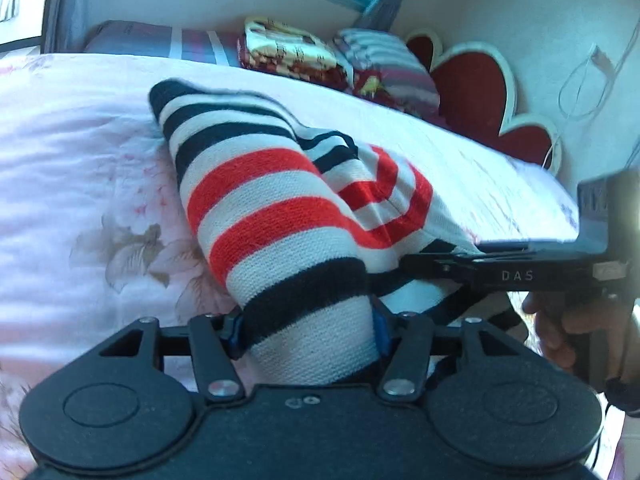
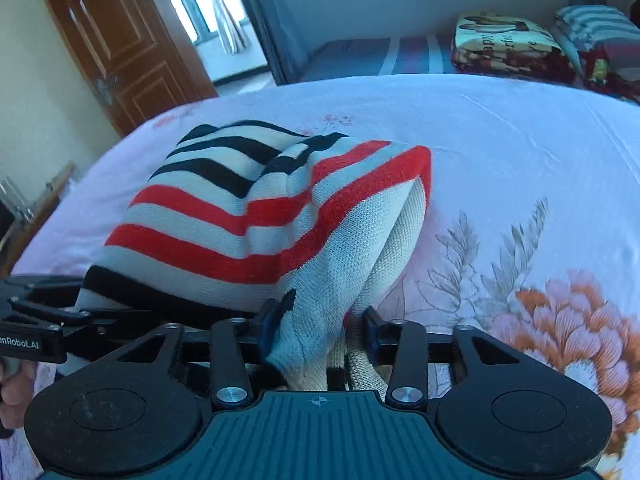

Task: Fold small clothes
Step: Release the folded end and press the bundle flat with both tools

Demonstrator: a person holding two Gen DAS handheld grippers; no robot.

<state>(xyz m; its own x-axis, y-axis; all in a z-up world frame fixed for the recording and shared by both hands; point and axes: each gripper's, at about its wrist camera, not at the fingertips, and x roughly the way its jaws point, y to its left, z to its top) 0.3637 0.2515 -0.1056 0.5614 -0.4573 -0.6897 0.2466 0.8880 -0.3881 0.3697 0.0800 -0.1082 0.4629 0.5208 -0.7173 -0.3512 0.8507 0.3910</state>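
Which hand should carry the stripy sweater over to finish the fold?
Probably the right gripper. Both are shut on the striped sweater, but the right one pinches a free bunched corner beside bare bedsheet, while the left gripper grips the wider edge and can anchor it.
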